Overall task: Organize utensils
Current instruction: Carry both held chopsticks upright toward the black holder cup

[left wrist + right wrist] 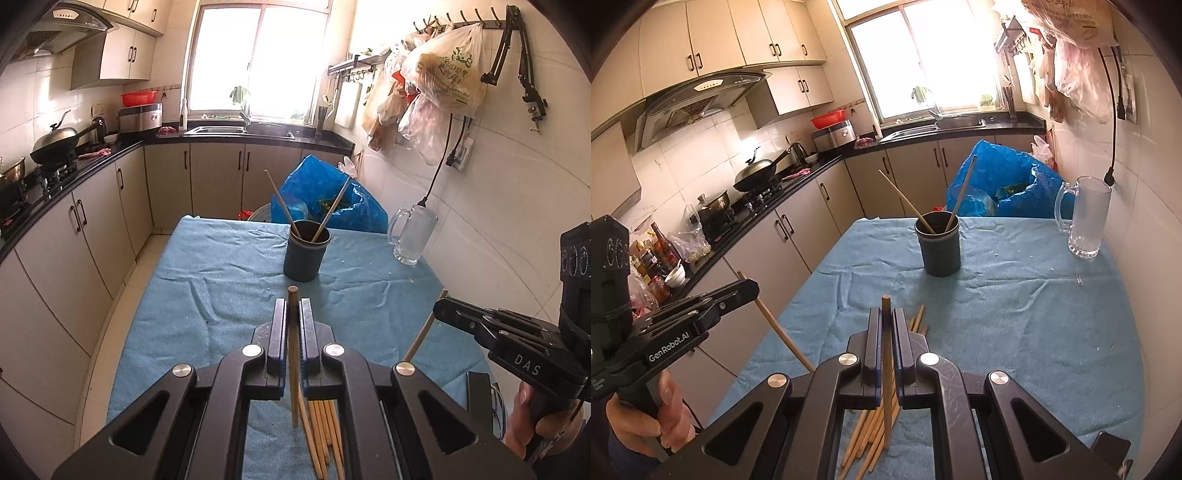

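Left claw pinches one wooden chopstick, held upright above the loose chopstick pile lying on the blue-clothed table. Mid-table the dark cup stands upright with two chopsticks leaning in it; glass mug near the table's right edge by the wall. Right claw likewise clamps a single chopstick upright over the same pile.

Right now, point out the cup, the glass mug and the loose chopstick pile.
Cup [301, 258], left wrist view, on its outer wall.
Glass mug [1087, 218], right wrist view, mid body.
Chopstick pile [866, 435], right wrist view, on sticks lying on the cloth.
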### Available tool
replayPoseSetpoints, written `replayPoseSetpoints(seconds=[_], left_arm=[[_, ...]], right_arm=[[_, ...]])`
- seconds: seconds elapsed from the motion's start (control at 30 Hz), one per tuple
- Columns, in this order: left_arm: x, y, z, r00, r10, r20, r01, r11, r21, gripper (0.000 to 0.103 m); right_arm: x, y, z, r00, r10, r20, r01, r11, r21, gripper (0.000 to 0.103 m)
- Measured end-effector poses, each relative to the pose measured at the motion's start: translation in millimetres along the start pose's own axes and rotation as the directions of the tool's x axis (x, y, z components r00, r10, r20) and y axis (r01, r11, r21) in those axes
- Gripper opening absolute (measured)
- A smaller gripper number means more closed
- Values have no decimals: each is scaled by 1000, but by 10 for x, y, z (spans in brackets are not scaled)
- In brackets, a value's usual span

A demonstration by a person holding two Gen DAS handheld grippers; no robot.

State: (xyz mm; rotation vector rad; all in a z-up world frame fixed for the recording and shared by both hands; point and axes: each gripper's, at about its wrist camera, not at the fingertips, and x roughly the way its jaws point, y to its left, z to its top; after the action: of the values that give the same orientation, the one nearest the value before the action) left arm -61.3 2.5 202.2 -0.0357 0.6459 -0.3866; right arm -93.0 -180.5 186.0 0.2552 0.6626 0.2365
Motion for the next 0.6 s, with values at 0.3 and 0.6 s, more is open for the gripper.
replayPoseSetpoints(seconds=[0.3,0.6], left_arm=[[7,-24,78,1000,7,4,-7,1000,13,5],[73,-79,312,1000,0,9,0,1000,21,5]], right_arm=[[14,-60,125,1000,-22,8,22,1000,-1,6],[-17,-158,376,999,-30,34,30,999,18,6]])
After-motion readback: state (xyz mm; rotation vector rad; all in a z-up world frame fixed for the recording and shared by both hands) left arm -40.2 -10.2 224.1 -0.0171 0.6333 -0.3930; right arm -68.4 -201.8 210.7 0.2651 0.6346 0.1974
